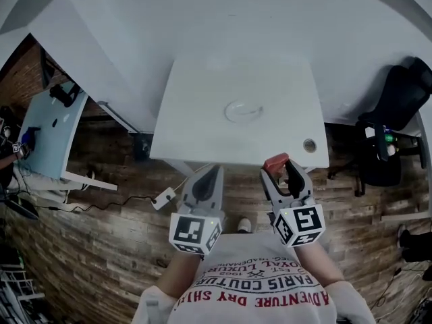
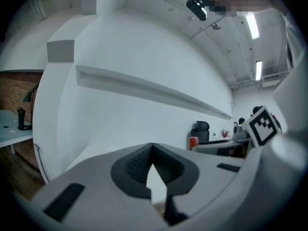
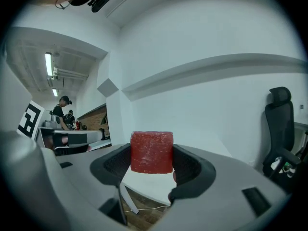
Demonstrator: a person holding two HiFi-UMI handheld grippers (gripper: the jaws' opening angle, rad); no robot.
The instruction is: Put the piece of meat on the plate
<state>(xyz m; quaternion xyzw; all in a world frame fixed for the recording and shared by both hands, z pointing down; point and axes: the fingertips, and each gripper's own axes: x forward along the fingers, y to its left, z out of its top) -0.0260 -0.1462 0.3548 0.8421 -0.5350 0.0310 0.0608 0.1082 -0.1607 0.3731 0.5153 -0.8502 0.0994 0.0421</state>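
Observation:
The piece of meat (image 3: pixel 152 152) is a red block clamped between the pads of my right gripper (image 1: pixel 278 166), which is shut on it. It hangs over the wooden floor just short of the white table's (image 1: pixel 202 113) near edge. A clear plate (image 1: pixel 244 111) lies on the table top, ahead and slightly left of the meat. My left gripper (image 1: pixel 214 172) is held level beside the right one, also short of the table edge. Its jaws meet at the tips with nothing between them (image 2: pixel 152 147).
A small round fitting (image 1: pixel 310 144) sits in the table's near right corner. A black office chair (image 1: pixel 398 113) stands to the right, and a light blue desk (image 1: pixel 50 130) to the left. A white power block with its cable (image 1: pixel 164 198) lies on the floor by the table.

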